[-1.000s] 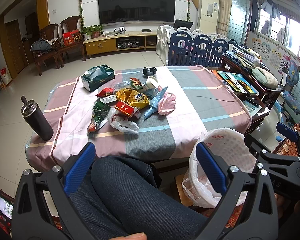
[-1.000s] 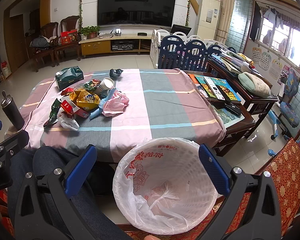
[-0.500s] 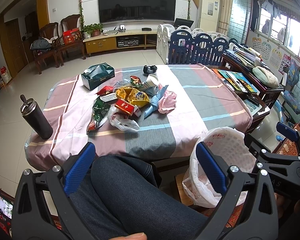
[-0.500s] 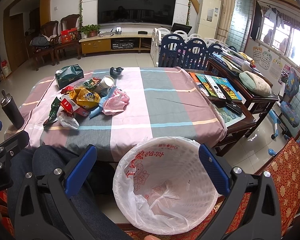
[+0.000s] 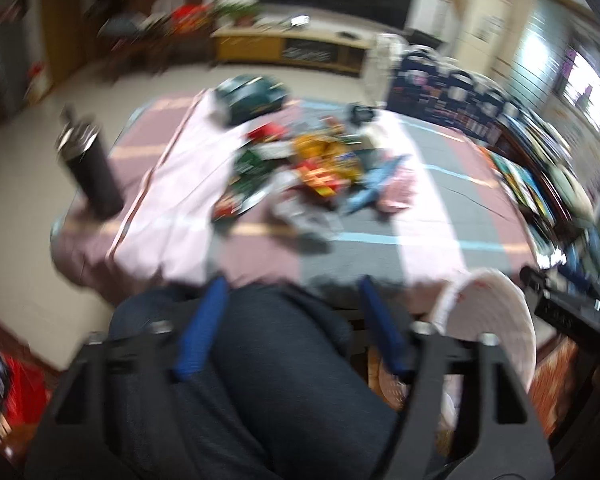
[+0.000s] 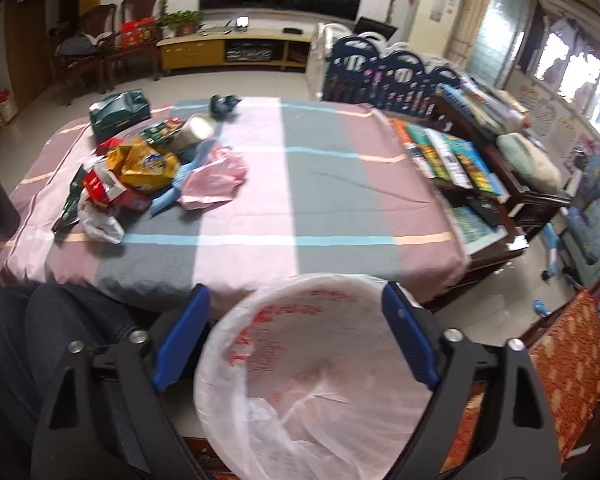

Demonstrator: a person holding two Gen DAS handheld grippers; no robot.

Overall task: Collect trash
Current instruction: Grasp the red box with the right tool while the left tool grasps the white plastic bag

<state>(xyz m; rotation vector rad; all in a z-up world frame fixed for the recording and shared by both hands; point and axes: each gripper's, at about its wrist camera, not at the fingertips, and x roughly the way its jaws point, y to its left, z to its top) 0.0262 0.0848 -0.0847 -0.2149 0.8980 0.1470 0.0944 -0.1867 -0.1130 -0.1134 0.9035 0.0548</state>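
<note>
The trash (image 6: 140,176) lies in a loose heap on the left half of the counter (image 6: 320,200), on its striped cloth: a yellow snack bag (image 6: 144,164), a red carton (image 6: 100,190), a green wrapper (image 6: 72,200), a clear plastic bag (image 6: 100,226), a pink plastic bag (image 6: 216,176), a blue wrapper (image 6: 176,188) and a paper cup (image 6: 192,130) lying on its side. Just behind the heap sits a dark green tissue pack (image 6: 120,110). A dark flask (image 5: 92,172) stands upright near the counter's left edge, well apart from the heap.

At the near edge, below the counter, a bin lined with a white bag (image 6: 320,380) stands open-mouthed beside the person's dark-trousered leg (image 5: 260,380).

The right gripper (image 6: 296,340) hangs over the bin, its blue jaws spread with nothing between them; they have just been closing. The left gripper (image 5: 288,332) hovers above the leg, jaws also apart and empty, and has just been closing too. The left wrist view is badly smeared, so the heap there reads only as coloured patches, probably the same items.
</note>
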